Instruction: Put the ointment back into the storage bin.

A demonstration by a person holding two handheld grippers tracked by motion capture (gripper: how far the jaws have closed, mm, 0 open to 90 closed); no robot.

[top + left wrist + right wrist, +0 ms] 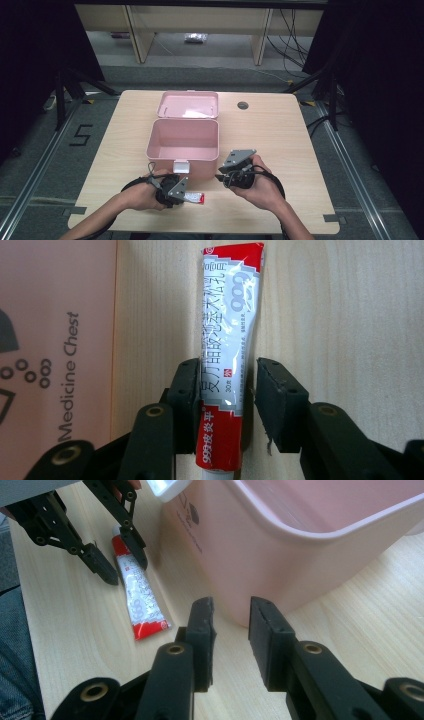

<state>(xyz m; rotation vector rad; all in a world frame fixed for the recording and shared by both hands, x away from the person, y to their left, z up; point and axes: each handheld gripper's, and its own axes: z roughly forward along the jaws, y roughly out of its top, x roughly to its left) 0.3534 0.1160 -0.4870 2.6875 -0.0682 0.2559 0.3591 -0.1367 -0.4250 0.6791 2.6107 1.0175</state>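
One tube (227, 355), one pink box (183, 142) with its lid (188, 104) flipped open, two grippers on one table (290, 150). Tube lies flat on the table just beside the box's front wall; left gripper (227, 390) is low over it, jaws straddling the tube's middle, one pad at its edge, the other clear, so not clamped. Right gripper (231, 630) is held tilted near the box's front corner, jaws apart with nothing between them.
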